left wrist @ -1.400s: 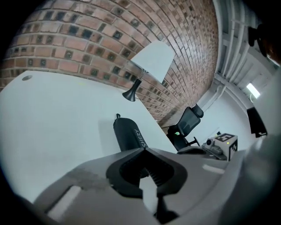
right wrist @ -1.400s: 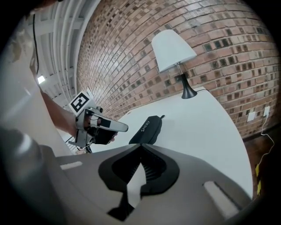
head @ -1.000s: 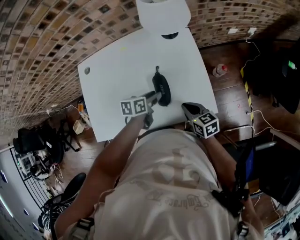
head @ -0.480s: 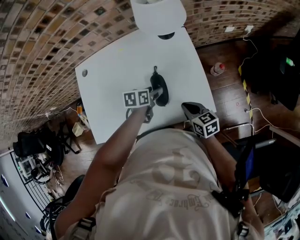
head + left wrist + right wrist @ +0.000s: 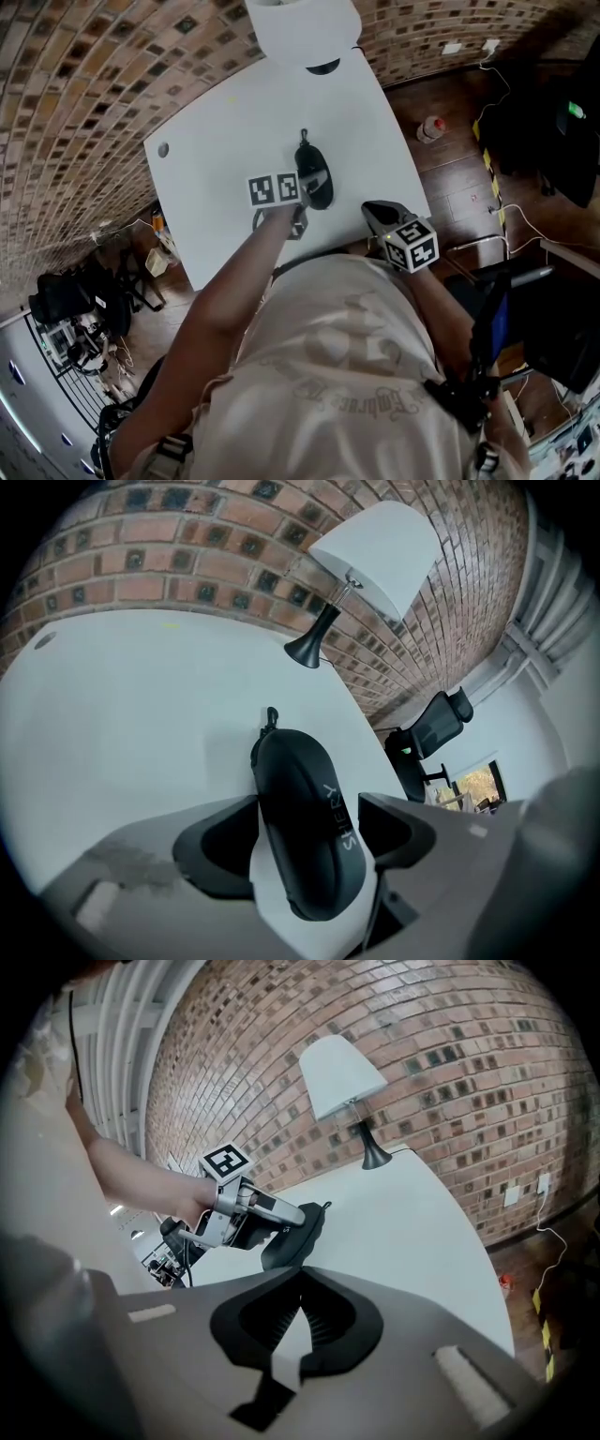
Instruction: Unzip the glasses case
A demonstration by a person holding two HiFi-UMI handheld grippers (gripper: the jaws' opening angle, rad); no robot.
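Nearest the person, at the near edge of the round-cornered white table [image 5: 225, 122], the right gripper [image 5: 300, 1279] hangs with its black jaws together on nothing, well apart from the work. Farther in, the left gripper [image 5: 307, 808] points down at the black, oval, hard-shelled glasses case [image 5: 316, 180], which lies flat near the middle of the table. The left gripper's jaws have just been opening and now stand wide, straddling the near half of the case. The left-hand jaw is just beside the shell and the other shows a gap, so neither presses on it. The small black zipper pull [image 5: 271, 716] sticks out at the case's far end, and the case looks fully zipped. Beyond it stand a white-shaded lamp [image 5: 380, 550] and a brown brick wall [image 5: 141, 564]. The main risk, as I judge it, is that the case is unheld on a smooth top. A tug on the pull before the left jaws clamp would likely slide or swivel it. Uneven closing on the domed shell could nudge it aside or squeeze it out. Pale lettering on the lid seems to read "SHERY". The print on the person's shirt is not legible.
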